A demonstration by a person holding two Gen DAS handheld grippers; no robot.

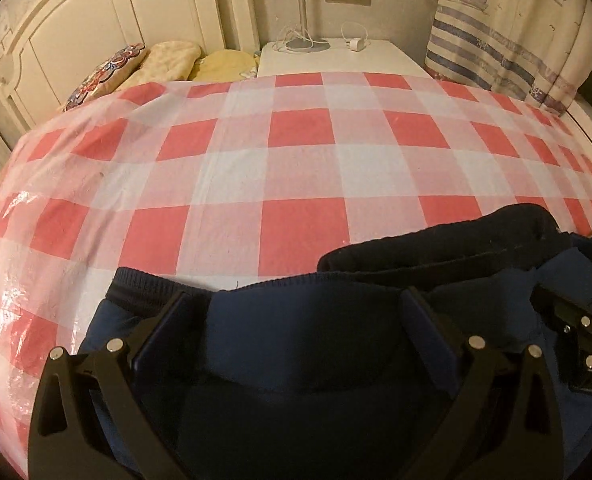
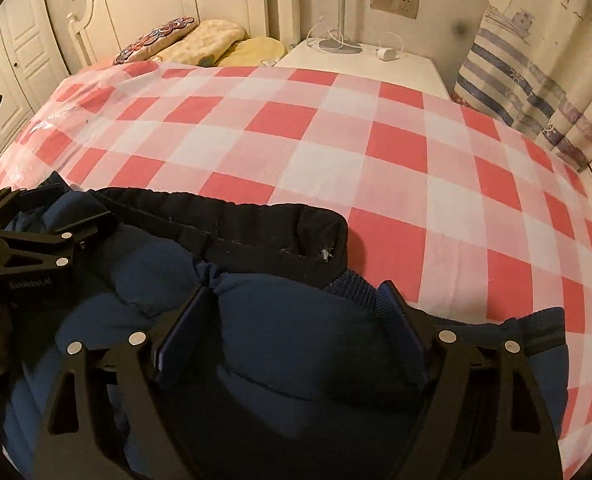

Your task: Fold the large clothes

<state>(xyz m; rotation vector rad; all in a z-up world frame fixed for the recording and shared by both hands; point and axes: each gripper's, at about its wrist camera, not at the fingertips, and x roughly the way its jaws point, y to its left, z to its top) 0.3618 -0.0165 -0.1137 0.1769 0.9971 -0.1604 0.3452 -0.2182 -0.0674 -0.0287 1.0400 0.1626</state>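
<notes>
Item: jacket (image 2: pixel 280 344), navy, padded, with ribbed hem and black collar (image 2: pixel 256 228). Lies bunched at the near edge of the bed, directly under both grippers; its long axis appears to run left to right, along that edge.

Right gripper (image 2: pixel 296 304): fingers spread wide, a padded bulge of jacket between them. The left pad touches a gathered pucker of cloth; the right pad sits against the ribbed hem. Whether the cloth is firmly clamped cannot be told.

Left gripper (image 1: pixel 300 304): fingers spread wide over the jacket, tips just short of the ribbed hem; cloth lies between and beneath them, no pinch visible.

Relation for the coming move: both grippers stand side by side along the jacket's far edge, neither clearly nearer; open bed lies beyond the fingertips, so any fold forward would travel away from the person.

Writing: "GenRobot.AI" on the left gripper body, seen in the right view; a partial "UA" on the right gripper, seen in the left view.

Beyond: red-and-white checked cover (image 1: pixel 296 168), then pillows (image 1: pixel 168 60), a nightstand (image 1: pixel 336 60), headboard, a curtain (image 2: pixel 536 92) printed with boats.
</notes>
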